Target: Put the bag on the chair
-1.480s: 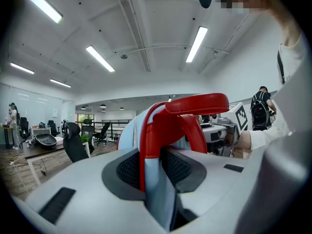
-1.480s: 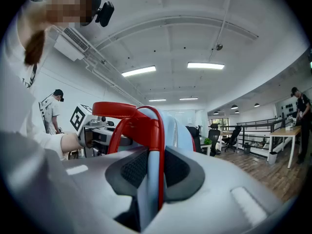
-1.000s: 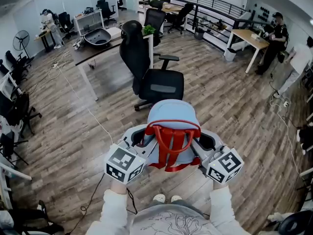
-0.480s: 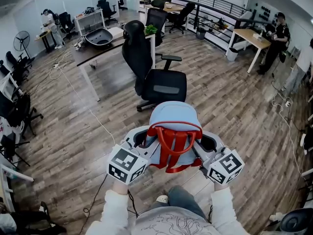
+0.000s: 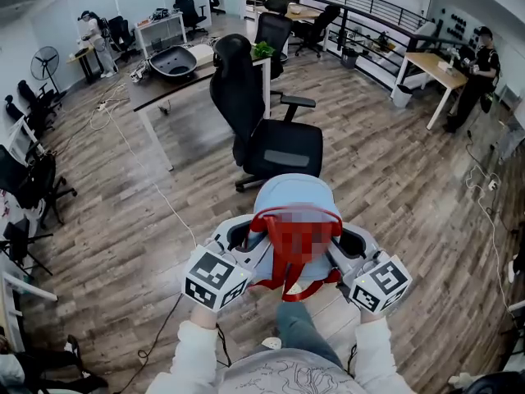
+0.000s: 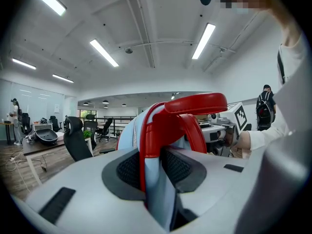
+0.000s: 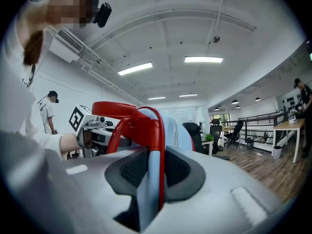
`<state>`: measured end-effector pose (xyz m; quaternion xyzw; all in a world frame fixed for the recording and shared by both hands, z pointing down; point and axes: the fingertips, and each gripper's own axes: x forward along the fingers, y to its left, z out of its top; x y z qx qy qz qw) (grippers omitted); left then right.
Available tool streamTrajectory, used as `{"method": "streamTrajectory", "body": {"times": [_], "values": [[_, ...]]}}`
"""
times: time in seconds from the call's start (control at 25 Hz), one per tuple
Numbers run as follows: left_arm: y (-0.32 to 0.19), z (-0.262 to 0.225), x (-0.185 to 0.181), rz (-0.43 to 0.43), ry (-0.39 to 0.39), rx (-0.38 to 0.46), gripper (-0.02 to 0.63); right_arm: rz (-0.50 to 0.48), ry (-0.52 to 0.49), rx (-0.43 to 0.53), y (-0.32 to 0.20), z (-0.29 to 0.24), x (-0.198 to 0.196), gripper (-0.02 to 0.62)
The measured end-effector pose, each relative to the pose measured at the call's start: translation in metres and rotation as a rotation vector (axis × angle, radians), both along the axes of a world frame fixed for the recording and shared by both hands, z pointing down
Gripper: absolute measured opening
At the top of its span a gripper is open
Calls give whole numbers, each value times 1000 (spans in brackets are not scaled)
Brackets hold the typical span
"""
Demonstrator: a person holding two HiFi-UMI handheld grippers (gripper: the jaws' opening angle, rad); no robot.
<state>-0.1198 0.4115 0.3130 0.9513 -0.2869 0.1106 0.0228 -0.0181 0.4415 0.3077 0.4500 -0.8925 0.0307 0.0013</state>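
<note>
The light blue backpack (image 5: 293,202) rides between the two grippers. The left gripper (image 5: 244,238) is clamped onto its side fabric beside a red strap (image 6: 151,145), and the right gripper (image 5: 348,240) pinches the opposite side the same way. That two-sided hold keeps it upright, I'd say. The black office chair (image 5: 283,148) stands ahead of both grippers, well apart from the backpack.

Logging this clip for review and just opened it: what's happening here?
A person holds up a light blue bag with red straps, pinched on either side by the left hand-held gripper and the right hand-held gripper, both shut on its fabric. The bag hangs in the air in front of the person. The black office chair stands ahead, its seat bare; the bag is not yet on it.
</note>
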Motion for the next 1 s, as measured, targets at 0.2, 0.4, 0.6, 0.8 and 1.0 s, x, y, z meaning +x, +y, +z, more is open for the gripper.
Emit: {"method": "streamTrajectory", "body": {"times": [0.2,0.4,0.6,0.8,1.0], "values": [[-51,2,16,-26,-6,4,109,-20,-5,10,-53,1,17,87],[-112,-3,36,-76,7,11,109,-64,2,19,-120,-6,39,87],[-168,-13,55,-111,12,33,109,-96,3,43,-180,-15,59,87],[-211,-15,71,-135,20,40,109,-123,12,55,-225,-18,74,89],[-245,-12,73,-155,15,37,109,-140,6,48,-261,-16,77,88]]}}
